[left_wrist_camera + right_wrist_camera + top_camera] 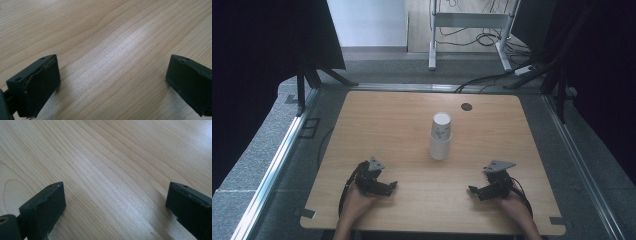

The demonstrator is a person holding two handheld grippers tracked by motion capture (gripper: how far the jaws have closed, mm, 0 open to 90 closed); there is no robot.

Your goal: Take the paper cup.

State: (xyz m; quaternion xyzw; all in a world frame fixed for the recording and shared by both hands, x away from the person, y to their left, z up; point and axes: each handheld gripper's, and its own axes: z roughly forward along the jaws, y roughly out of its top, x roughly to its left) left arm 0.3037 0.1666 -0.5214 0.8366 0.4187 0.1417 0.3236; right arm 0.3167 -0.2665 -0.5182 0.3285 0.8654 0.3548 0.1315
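Both grippers rested near table's front edge, cup stack between them, farther back.
Left gripper (388,186) jaws wide, nothing held; 2-cup paper stack (440,136) upright mid-table (377,130); right gripper (474,190) jaws wide, nothing held.

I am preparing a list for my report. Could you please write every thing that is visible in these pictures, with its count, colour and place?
paper cups: one stack, exact count not clear, white, upright at the table's middle.
table: one, light wood, under everything.
round cap: one, dark, set in the tabletop near the far edge, right of the cups.
frame legs: one pale metal stand, on the floor beyond the table, with dark cables.
left gripper: one, black with grey plate, near edge at left, jaws wide open, nothing between.
right gripper: one, black with grey plate, near edge at right, jaws wide open, nothing between.
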